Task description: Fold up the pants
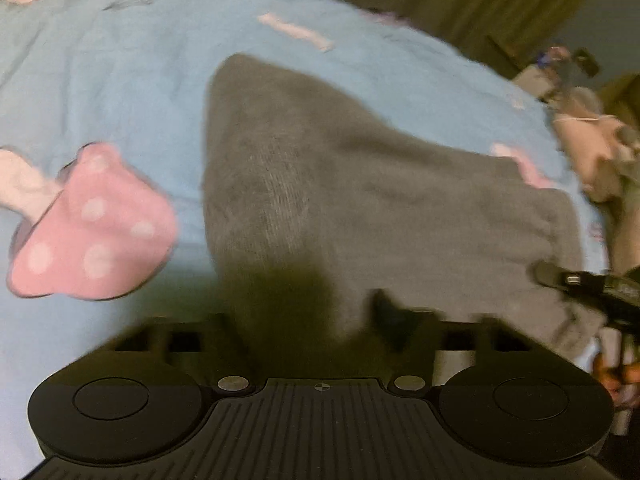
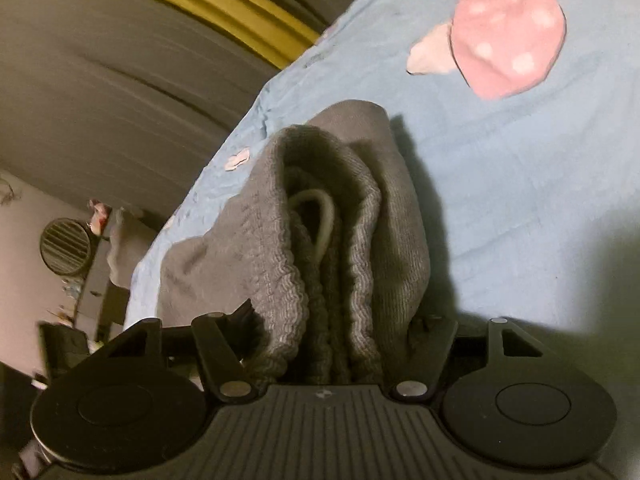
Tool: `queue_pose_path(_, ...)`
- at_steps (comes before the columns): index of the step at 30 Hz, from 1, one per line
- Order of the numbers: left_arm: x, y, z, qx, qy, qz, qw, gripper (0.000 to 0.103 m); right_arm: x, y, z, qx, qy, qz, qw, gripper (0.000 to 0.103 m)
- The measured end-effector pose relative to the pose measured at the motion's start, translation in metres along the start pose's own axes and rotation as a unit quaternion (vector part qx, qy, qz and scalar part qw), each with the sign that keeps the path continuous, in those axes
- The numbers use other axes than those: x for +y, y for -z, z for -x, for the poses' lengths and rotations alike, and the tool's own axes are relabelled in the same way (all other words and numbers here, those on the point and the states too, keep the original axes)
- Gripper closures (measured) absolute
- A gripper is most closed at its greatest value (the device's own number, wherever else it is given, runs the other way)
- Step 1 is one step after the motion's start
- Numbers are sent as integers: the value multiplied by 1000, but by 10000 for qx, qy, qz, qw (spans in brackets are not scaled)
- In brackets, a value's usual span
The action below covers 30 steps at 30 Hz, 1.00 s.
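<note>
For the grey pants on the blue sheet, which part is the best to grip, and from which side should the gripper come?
Grip the grey pants at the ribbed waistband, coming from the near edge along the blue sheet. There the layers are bunched thick and upright, so both fingers can likely close around all of them. The right gripper already straddles this band.

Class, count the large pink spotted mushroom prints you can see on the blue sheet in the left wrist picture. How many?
1. The pink spotted mushroom lies on the blue sheet, left of the grey pants. Smaller pale pink patches are too blurred to name, and the pants may hide others.
</note>
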<state>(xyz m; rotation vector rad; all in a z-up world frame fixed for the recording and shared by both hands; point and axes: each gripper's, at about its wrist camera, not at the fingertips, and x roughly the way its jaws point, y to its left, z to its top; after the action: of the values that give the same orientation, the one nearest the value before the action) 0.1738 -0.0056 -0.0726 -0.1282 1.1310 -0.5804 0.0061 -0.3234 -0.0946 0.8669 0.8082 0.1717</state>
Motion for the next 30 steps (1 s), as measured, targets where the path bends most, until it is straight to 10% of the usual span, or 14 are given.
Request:
queue_pose_path(15,-41,-63,45,-1516,-362,-236,9875,70,85,-56,21,-1087,12,794,9909,42)
queue_pose_path(19,-38,-82,31,-1272,-1345,177,9826,11,81,-77,18,-1583,1272,621,9772,4)
queue_pose_path(23,-29,-54,31,-1280,-1499,123,9803,8,89,-58,40,-2095,1851,1356,9505,4)
queue_pose_path(28,-32,-20,12,-881,-1623,63,9828,8,109,-26,36,-2173,1171,1715,9538,6)
queue_pose_path(30,-33,-8,3,-795,-1787,7,9807,5,117,-14,26,-2233,1196,1864,9493,29)
